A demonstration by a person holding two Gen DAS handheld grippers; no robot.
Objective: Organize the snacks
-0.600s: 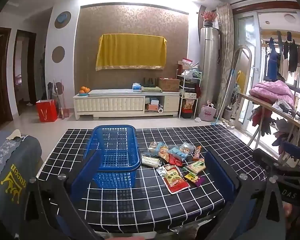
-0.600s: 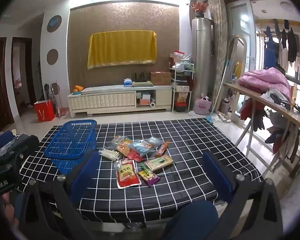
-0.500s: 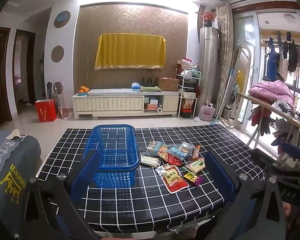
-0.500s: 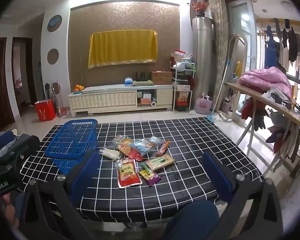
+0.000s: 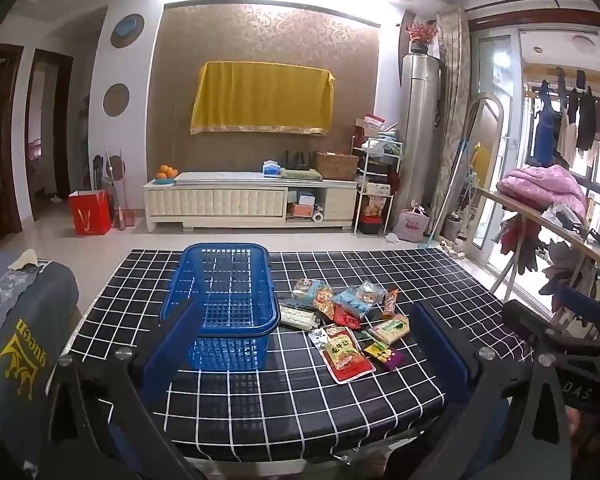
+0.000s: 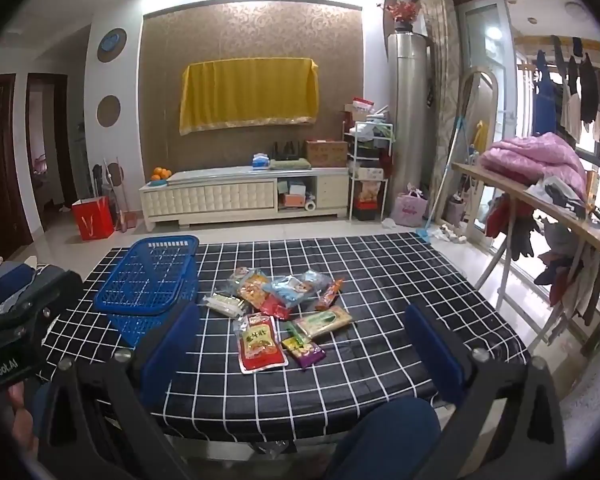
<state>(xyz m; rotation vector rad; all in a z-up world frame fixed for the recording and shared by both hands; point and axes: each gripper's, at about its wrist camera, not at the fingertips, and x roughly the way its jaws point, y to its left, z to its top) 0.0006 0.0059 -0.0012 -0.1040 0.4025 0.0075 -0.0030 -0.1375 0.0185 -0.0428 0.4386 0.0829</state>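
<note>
An empty blue mesh basket (image 5: 224,300) (image 6: 152,280) stands on the left of a table with a black-and-white checked cloth (image 5: 380,264) (image 6: 380,280). Right of it lies a pile of several snack packets (image 5: 340,312) (image 6: 280,296), with a red packet (image 5: 342,350) (image 6: 260,342) nearest me. My left gripper (image 5: 306,346) is open and empty, held back over the table's near edge. My right gripper (image 6: 300,346) is also open and empty over the near edge, facing the snacks. Each gripper shows at the side of the other's view.
A grey cloth with yellow print (image 5: 16,340) lies at the table's left. A wooden rack with a pink quilt (image 6: 540,160) and hanging clothes stands to the right. A white TV cabinet (image 5: 252,204) is far behind the table.
Both views have shifted very slightly; the basket and snacks lie where they were. Both grippers stay open.
</note>
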